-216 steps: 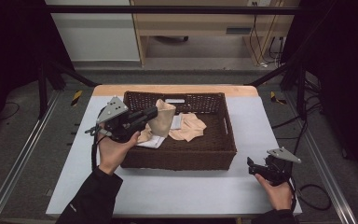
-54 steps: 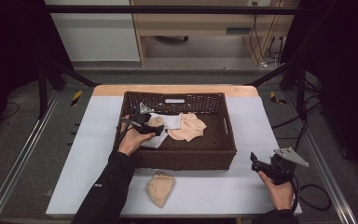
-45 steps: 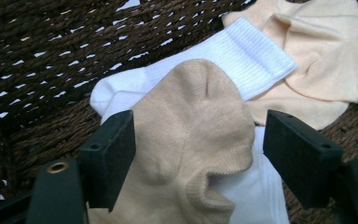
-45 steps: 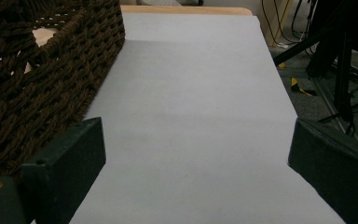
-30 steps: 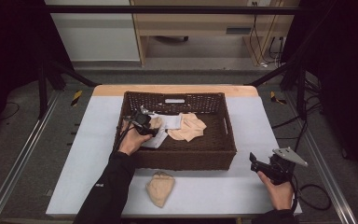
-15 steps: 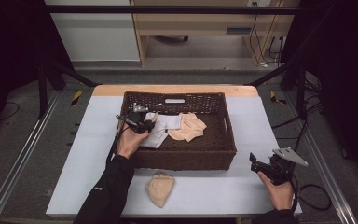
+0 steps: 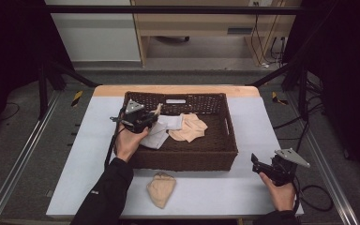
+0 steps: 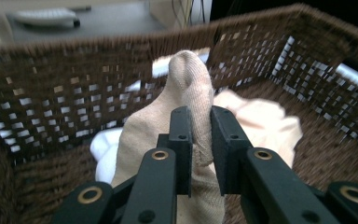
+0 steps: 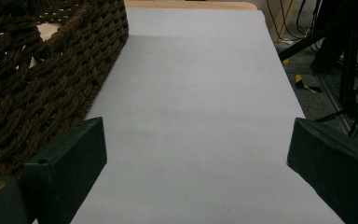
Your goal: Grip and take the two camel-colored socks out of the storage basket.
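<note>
One beige sock [image 8: 191, 112] is pinched in the closed left gripper [image 8: 200, 135] over the basket [image 7: 229, 140]; lift it straight clear of the rim while the right gripper [image 9: 196, 154] idles wide open.

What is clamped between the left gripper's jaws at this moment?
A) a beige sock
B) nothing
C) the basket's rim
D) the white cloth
A: in the left gripper view, the left gripper pinches a fold of the beige sock inside the brown wicker basket.

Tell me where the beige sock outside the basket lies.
In the high view, the beige sock lies on the table, just in front of the basket, beside the person's left sleeve.
</note>
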